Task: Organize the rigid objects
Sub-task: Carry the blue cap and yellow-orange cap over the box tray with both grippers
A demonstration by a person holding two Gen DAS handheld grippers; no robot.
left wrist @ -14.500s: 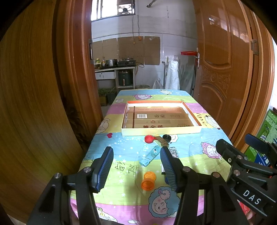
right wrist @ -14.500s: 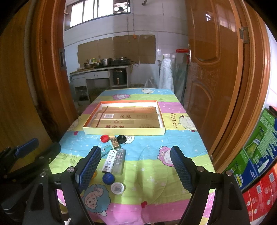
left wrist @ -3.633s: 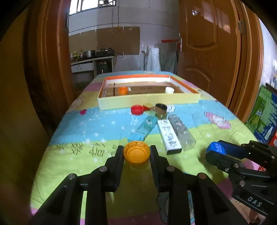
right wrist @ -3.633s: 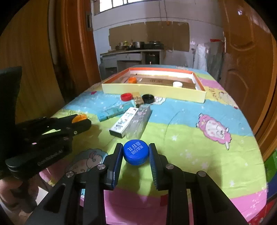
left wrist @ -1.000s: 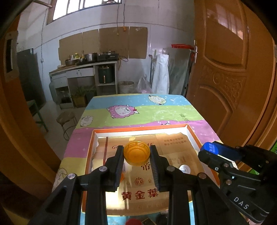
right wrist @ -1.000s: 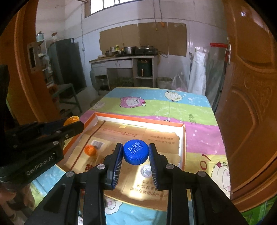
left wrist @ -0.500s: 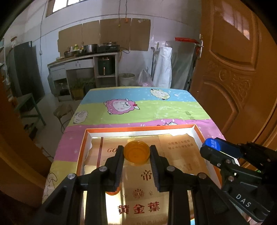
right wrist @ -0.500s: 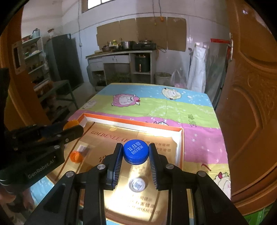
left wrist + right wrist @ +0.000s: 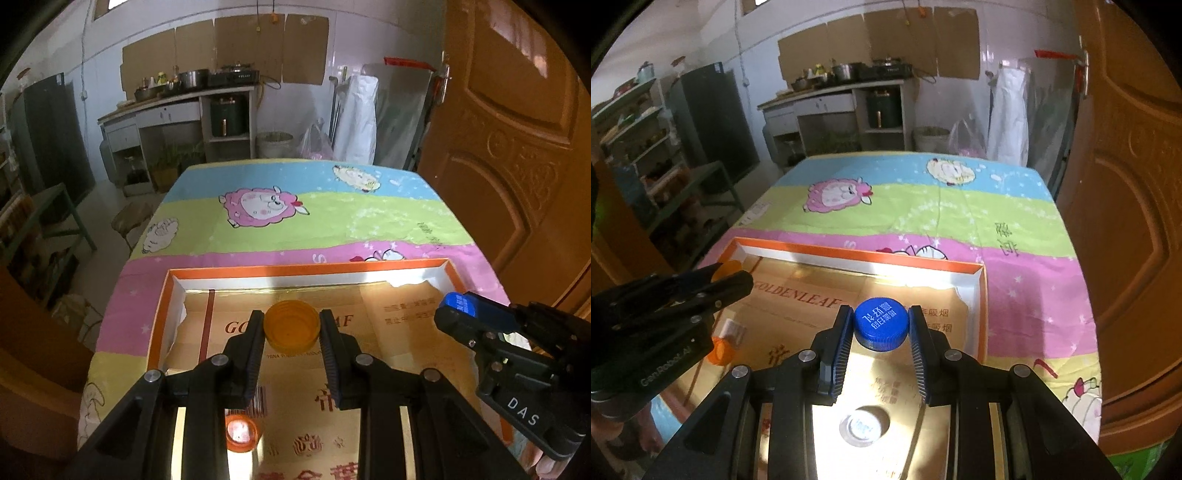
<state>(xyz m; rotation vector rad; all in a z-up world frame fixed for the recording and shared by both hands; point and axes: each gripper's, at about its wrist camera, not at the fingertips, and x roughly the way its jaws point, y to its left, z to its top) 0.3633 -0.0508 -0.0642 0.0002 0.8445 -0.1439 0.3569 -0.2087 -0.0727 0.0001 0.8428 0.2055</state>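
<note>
Over the box: both grippers hung above the shallow cardboard box with the orange rim (image 9: 306, 264), which sat on the bright cartoon-sheep tablecloth (image 9: 295, 206).
Left gripper: the left gripper (image 9: 291, 334) was squeezed onto a round yellow-orange plastic bottle cap (image 9: 291, 324), open side up.
Right gripper: the right gripper (image 9: 881, 332) was squeezed onto a round blue plastic bottle cap with white writing (image 9: 881, 322).
Already in the box: a small orange plastic cap (image 9: 242, 432) lay on the shiny gold floor, and a clear plastic cap (image 9: 864, 424) lay under the right gripper.
What could go wrong: I think a cap let go from high up could bounce or roll on the slick gold floor. The blue cap was near the right wall of the box, so it could hop over the rim. It could also land on the clear cap and knock it. The two grippers were close together and might bump.
Left camera only: it showed the inside of the yellow-orange cap and the small orange cap from above. The clear cap did not show there.
Right camera only: it showed the clear cap, the writing on the blue cap, and how near the right wall was.
</note>
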